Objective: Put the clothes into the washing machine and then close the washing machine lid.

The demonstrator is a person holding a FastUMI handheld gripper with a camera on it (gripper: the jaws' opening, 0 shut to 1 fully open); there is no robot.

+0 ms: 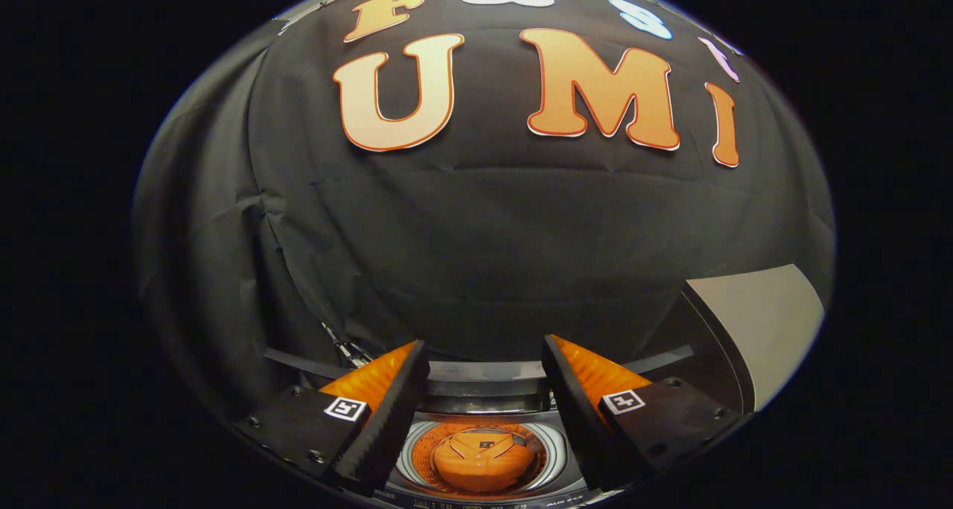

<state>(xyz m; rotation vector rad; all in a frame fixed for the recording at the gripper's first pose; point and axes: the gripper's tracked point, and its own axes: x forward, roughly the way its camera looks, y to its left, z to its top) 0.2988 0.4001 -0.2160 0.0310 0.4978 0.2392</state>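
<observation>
My gripper [485, 345] is open, its two fingers spread wide with nothing between them. Below and between the fingers lies the top of the washing machine [476, 390], its round drum opening facing up. An orange garment [484, 458] lies bunched inside the drum. The machine's lid [759, 323] stands raised at the right, beyond the right finger. The gripper hangs above the drum, apart from the garment.
The booth's black cloth wall [476, 256] rises straight ahead, close behind the machine. A thin metal rod or cable [339, 345] shows just past the left finger. The machine's control panel edge [476, 500] runs along the near side.
</observation>
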